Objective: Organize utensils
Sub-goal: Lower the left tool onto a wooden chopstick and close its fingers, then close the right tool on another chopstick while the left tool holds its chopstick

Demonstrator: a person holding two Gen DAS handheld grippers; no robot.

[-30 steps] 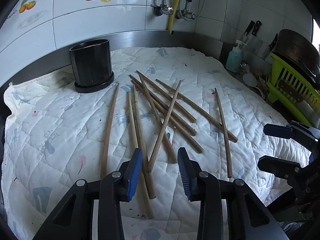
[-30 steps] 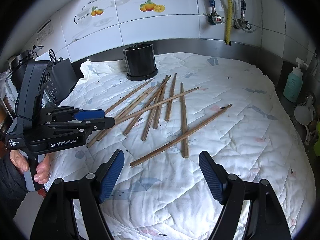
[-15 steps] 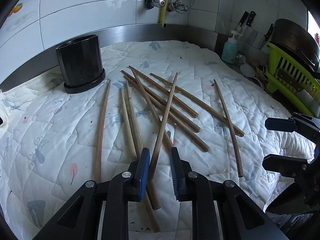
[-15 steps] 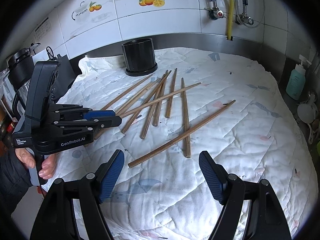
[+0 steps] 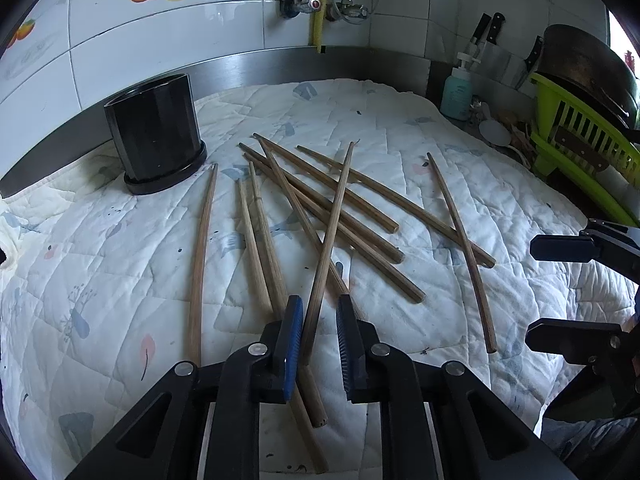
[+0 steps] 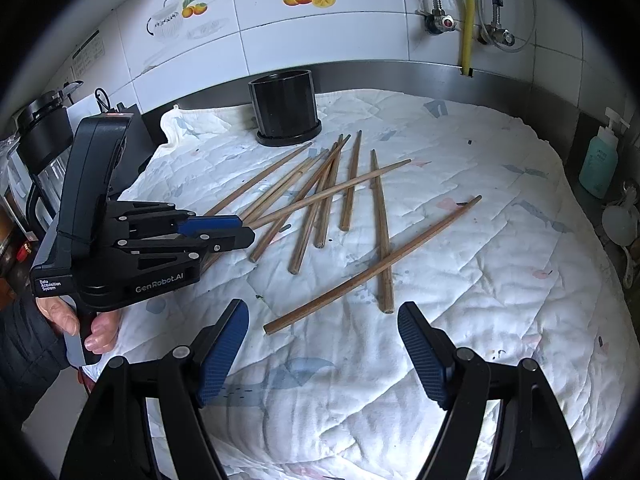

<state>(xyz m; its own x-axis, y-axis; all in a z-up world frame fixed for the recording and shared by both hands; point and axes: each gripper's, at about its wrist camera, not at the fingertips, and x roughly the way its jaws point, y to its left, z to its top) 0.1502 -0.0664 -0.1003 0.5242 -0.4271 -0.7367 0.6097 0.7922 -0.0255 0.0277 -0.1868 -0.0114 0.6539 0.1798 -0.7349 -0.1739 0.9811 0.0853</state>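
Note:
Several wooden chopsticks (image 5: 304,216) lie scattered on a white quilted cloth (image 5: 120,264). A black cylindrical holder (image 5: 154,128) stands at the back left; it also shows in the right wrist view (image 6: 285,110). My left gripper (image 5: 316,332) has its jaws narrowed around the near end of one chopstick (image 5: 328,240), which rests across the others; a small gap still shows at each pad. In the right wrist view the left gripper (image 6: 236,230) sits at the pile's left end. My right gripper (image 6: 322,354) is open and empty, low over the cloth before another chopstick (image 6: 372,264).
A green dish rack (image 5: 580,152) with a dark pan stands at the right. A teal soap bottle (image 5: 458,92) and knives are at the back right. A tiled wall with pipes (image 5: 320,0) is behind. Dark appliances (image 6: 44,140) stand beyond the cloth's left edge.
My left gripper moved forward and narrowed its jaws around one chopstick's near end. The right gripper stayed open and hardly moved.

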